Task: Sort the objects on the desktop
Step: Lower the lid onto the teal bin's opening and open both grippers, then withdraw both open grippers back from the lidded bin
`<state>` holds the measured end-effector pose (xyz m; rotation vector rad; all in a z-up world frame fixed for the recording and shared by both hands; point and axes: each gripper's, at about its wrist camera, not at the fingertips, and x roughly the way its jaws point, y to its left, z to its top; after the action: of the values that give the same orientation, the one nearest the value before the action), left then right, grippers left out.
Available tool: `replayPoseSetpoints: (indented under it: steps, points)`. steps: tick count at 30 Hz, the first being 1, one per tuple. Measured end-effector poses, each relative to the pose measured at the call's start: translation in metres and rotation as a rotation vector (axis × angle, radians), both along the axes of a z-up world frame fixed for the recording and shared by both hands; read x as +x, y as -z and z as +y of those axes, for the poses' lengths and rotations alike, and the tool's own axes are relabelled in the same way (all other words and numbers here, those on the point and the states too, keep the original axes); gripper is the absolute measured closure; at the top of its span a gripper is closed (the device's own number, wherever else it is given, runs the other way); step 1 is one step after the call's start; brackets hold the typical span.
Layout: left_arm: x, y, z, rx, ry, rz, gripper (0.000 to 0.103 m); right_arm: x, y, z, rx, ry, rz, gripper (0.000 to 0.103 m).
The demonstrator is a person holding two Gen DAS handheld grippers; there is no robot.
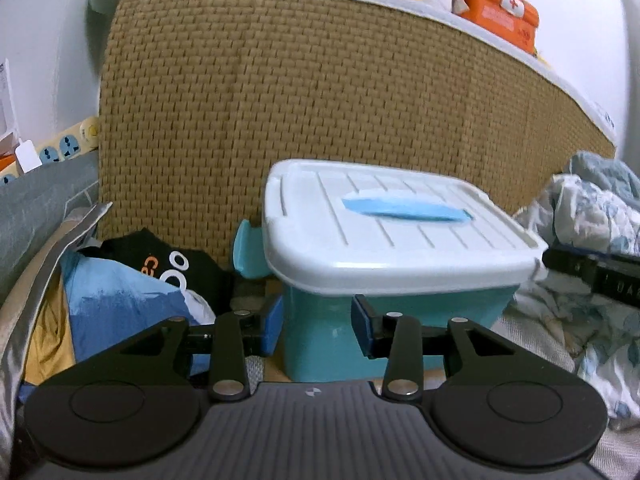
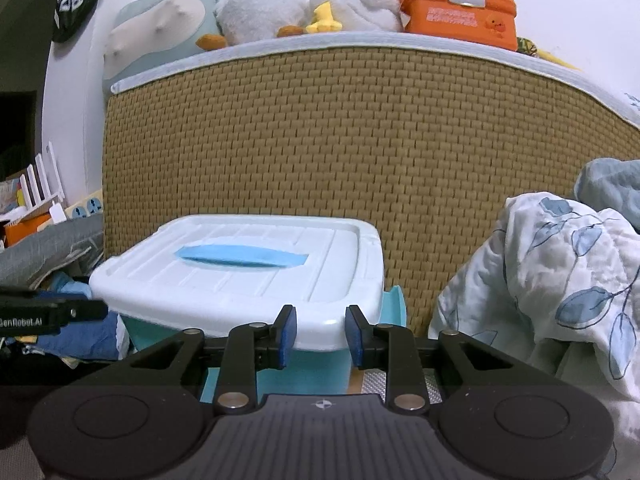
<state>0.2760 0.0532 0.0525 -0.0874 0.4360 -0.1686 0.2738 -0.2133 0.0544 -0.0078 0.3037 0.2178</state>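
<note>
A teal storage box with a white lid (image 1: 400,248) and a flat blue handle (image 1: 404,209) stands against a woven panel. My left gripper (image 1: 318,330) is open at the box's near left corner, one finger beside the teal wall and the other in front of it. In the right wrist view the same box (image 2: 240,280) sits just ahead. My right gripper (image 2: 320,336) is open, with the lid's near right rim showing between its blue pads (image 2: 286,336). Each gripper's tip shows in the other view, at the right edge (image 1: 592,276) and the left edge (image 2: 44,316).
The tall woven brown panel (image 2: 360,140) rises behind the box, with plush toys (image 2: 304,0) and an orange first-aid case (image 2: 456,10) on top. A floral quilt (image 2: 552,272) is heaped at the right. Blue and black bags (image 1: 128,280) and a power strip (image 1: 64,148) lie left.
</note>
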Motion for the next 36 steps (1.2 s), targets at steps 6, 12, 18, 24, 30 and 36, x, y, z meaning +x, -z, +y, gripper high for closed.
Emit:
replayPoseSetpoints:
  steps: [6,12,18,24,30,36]
  points:
    - [-0.024,-0.002,-0.003,-0.016,-0.010,-0.025,0.031,-0.015,-0.002,-0.005,0.036,0.014,-0.003,0.059]
    - [-0.062,-0.004,-0.024,0.023,-0.026,-0.088,0.000,-0.038,0.000,-0.001,0.043,0.011,-0.005,0.043]
    - [-0.088,0.014,-0.049,0.076,-0.043,-0.047,0.000,-0.066,0.008,0.006,0.014,0.015,0.012,0.036]
    - [-0.111,0.018,-0.064,0.140,-0.067,-0.080,0.000,-0.090,0.014,0.011,-0.018,0.028,0.017,0.036]
    - [-0.130,0.022,-0.063,0.110,-0.079,-0.064,0.000,-0.114,0.018,0.014,-0.032,0.038,0.000,0.032]
    - [-0.148,0.026,-0.066,0.107,-0.082,-0.060,0.000,-0.137,0.021,0.018,-0.052,0.044,-0.027,0.024]
